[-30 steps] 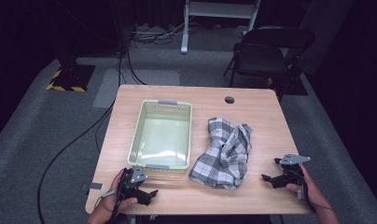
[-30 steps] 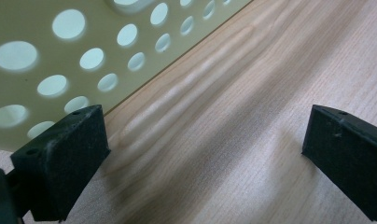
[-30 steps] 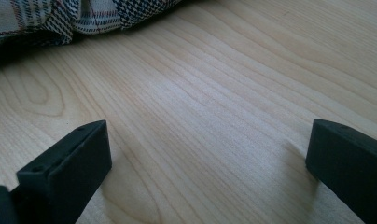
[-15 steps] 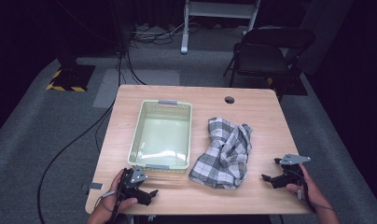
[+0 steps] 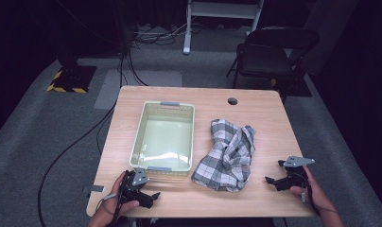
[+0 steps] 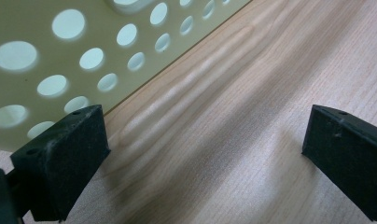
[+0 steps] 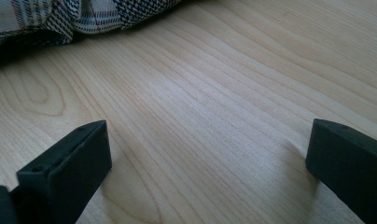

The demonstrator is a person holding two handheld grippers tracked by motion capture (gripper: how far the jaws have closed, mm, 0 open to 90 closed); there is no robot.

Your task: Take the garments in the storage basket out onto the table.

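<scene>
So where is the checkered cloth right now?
In the high view the checkered cloth lies crumpled on the wooden table, just right of the green basket. The right hand-held gripper sits near its lower right corner, apart from it.

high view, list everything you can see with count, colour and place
table: 1, light wood, centre
basket: 1, pale green, left half of table, nothing in it
cloth: 1, checked grey and white, crumpled right of basket
chair: 1, black, behind table at right
cables: several, black, floor at left
left gripper: 1, black, near edge by basket, jaws apart
right gripper: 1, black, near edge right of cloth, jaws apart
</scene>
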